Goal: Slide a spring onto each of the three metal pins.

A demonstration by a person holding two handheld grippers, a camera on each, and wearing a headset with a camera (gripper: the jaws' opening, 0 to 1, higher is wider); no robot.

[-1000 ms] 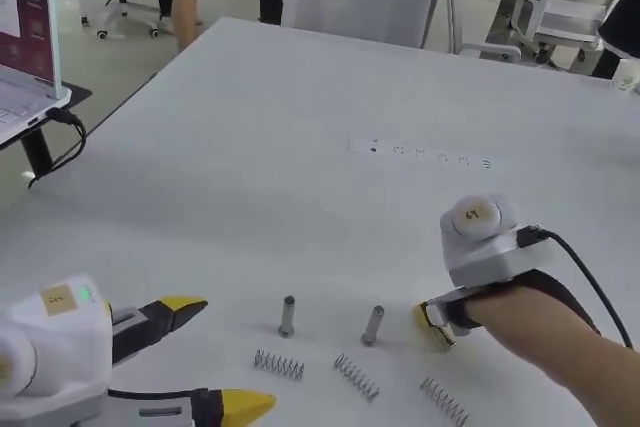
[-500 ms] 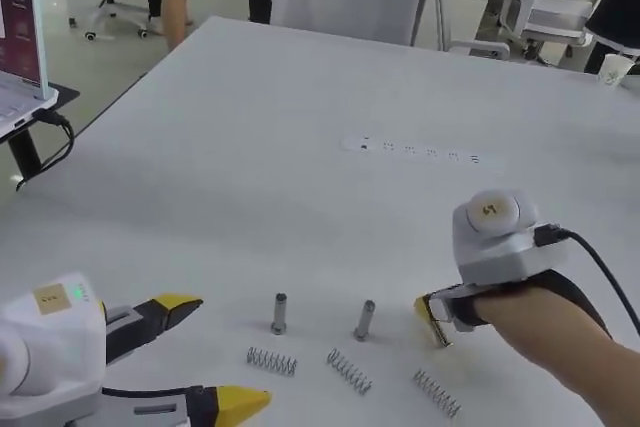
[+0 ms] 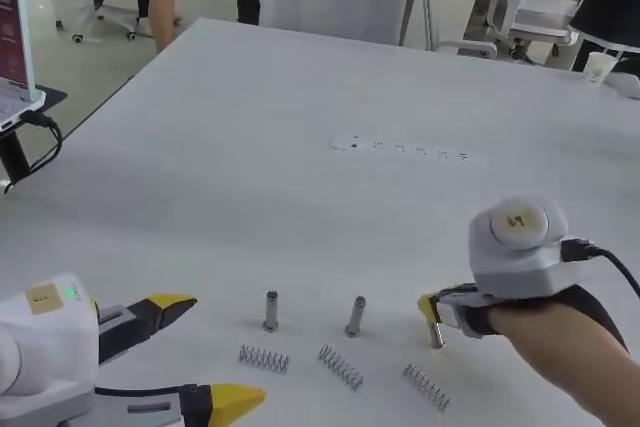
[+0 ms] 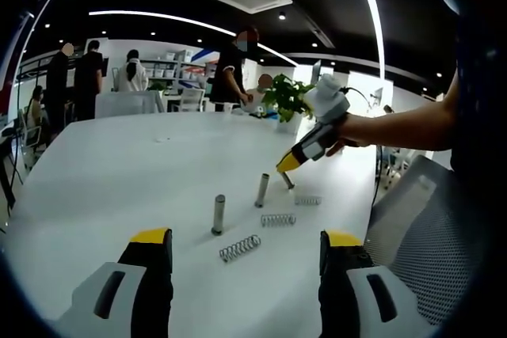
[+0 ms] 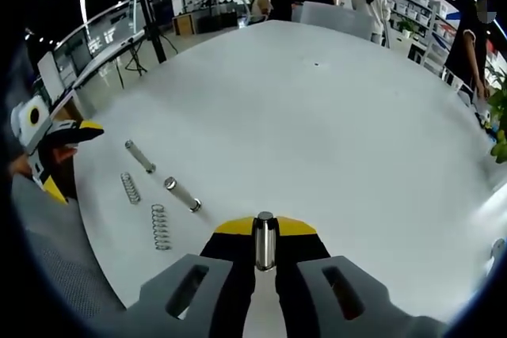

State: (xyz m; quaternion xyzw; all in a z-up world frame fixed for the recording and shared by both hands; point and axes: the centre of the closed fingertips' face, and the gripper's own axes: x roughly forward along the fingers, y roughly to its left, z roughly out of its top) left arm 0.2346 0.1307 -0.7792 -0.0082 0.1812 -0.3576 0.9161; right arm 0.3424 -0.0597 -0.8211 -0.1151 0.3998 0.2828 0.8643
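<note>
Two metal pins (image 3: 271,310) (image 3: 355,316) stand upright on the white table (image 3: 300,197). The third pin (image 5: 264,241) is clamped in my right gripper (image 3: 433,315), just right of the standing pair, its lower end (image 3: 437,335) at the tabletop. Three springs (image 3: 264,358) (image 3: 341,367) (image 3: 427,387) lie flat in a row in front of the pins. My left gripper (image 3: 205,352) hovers open at the near left, with nothing between its yellow tips. In the left gripper view the nearest pin (image 4: 218,214) and nearest spring (image 4: 240,248) lie straight ahead.
A row of small marks (image 3: 400,150) sits mid-table. A grey chair (image 3: 335,5) stands at the far edge, with people and office chairs beyond. A laptop (image 3: 15,37) on a stand is off the table's left side. The right gripper's cable (image 3: 610,262) trails right.
The head camera has shifted, so the scene sits lower and further left. My right gripper with its pin has drifted slightly right, away from the standing pins. The left gripper stays open.
</note>
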